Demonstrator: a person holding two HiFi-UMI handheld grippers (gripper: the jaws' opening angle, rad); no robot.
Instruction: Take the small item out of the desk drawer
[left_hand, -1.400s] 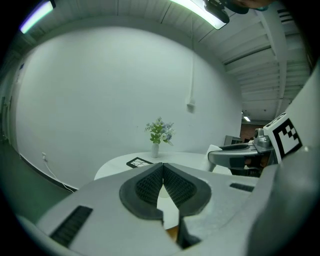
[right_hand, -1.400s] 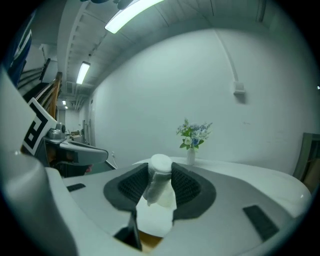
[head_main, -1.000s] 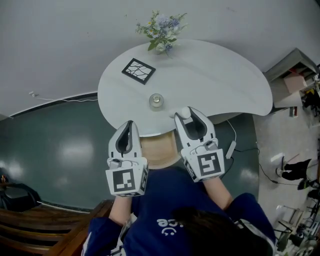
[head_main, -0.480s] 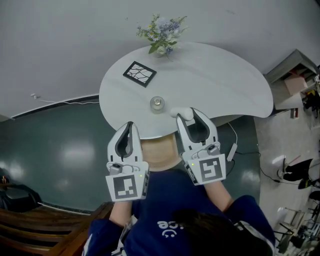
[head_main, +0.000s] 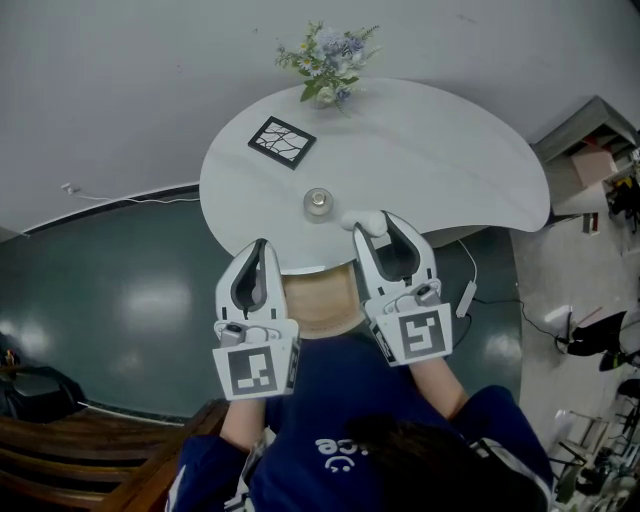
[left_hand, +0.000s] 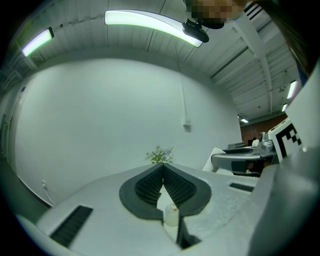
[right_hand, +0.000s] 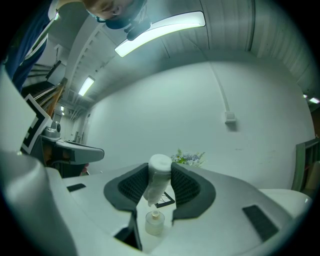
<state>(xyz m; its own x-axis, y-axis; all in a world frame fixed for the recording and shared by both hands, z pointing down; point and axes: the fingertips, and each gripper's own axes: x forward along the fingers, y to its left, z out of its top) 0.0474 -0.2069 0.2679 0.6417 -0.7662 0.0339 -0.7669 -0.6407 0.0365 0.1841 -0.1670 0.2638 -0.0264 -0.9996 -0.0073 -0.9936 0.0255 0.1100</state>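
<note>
My right gripper is clamped on the small white item at its jaw tips, above the table edge with the open drawer to its left, while my left gripper is pinched together, empty, across that drawer.

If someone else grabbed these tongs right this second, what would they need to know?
Left tongs: shut and empty, beside the open drawer.
Right tongs: shut on the small white item, held above the near edge of the desk.
Done: drawer open, item lifted out.
Left: probably set the item down on the desk, then perhaps push the drawer shut.
</note>
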